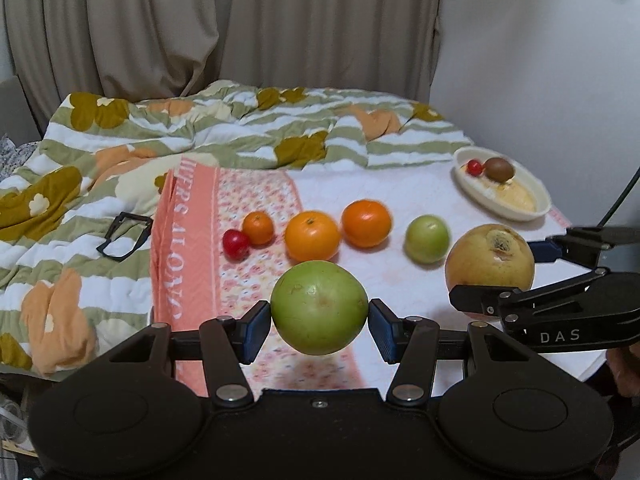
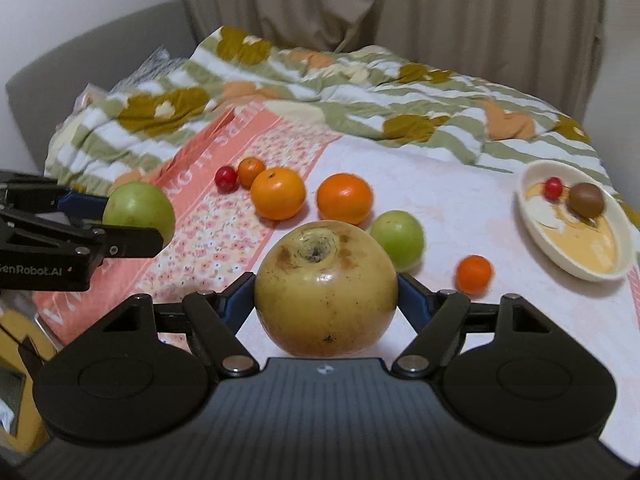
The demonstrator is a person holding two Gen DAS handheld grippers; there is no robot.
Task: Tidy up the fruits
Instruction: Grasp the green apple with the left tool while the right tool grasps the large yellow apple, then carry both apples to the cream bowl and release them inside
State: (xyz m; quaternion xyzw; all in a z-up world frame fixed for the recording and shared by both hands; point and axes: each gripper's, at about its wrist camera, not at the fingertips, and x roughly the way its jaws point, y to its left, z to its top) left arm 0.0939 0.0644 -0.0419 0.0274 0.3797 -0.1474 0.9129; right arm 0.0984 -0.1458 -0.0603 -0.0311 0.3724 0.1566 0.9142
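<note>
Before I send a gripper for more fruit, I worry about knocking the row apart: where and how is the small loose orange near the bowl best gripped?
Grip the small orange across its widest middle, coming from above. It is round and sits alone on the white cloth, apart from the green apple and the bowl, so both sides look free for the fingers.

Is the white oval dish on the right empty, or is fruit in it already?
Not empty: the white oval dish holds a small red cherry-like fruit and a brown kiwi, side by side at its far end.
</note>
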